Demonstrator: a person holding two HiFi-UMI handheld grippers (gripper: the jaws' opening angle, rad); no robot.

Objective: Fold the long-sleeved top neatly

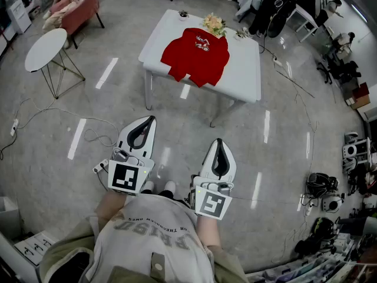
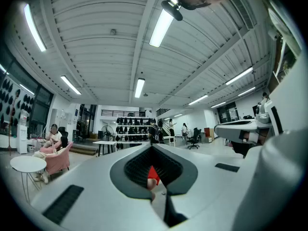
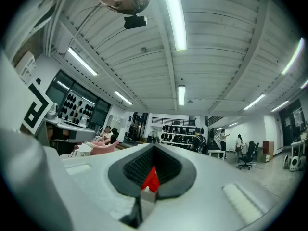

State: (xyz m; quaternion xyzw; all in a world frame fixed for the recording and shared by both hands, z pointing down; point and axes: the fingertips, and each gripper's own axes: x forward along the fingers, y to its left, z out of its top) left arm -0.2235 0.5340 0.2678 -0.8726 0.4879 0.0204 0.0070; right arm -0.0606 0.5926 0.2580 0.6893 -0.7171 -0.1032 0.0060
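Observation:
The red long-sleeved top (image 1: 197, 55) lies spread on the white table (image 1: 241, 75), far ahead of me in the head view. My left gripper (image 1: 151, 119) and right gripper (image 1: 218, 141) are held close to my body over the floor, well short of the table, both shut with nothing between the jaws. In the left gripper view, a sliver of the red top (image 2: 152, 175) shows through the slot behind the closed jaws of the left gripper (image 2: 153, 146). The right gripper view shows the same for the red top (image 3: 152, 179) and the right gripper (image 3: 154, 146).
A bunch of flowers (image 1: 214, 23) stands at the table's far edge. A round white side table (image 1: 46, 49) and a pink armchair (image 1: 79, 7) are at the left. Cables (image 1: 88, 137) trail over the floor. Chairs and gear crowd the right side (image 1: 330, 193).

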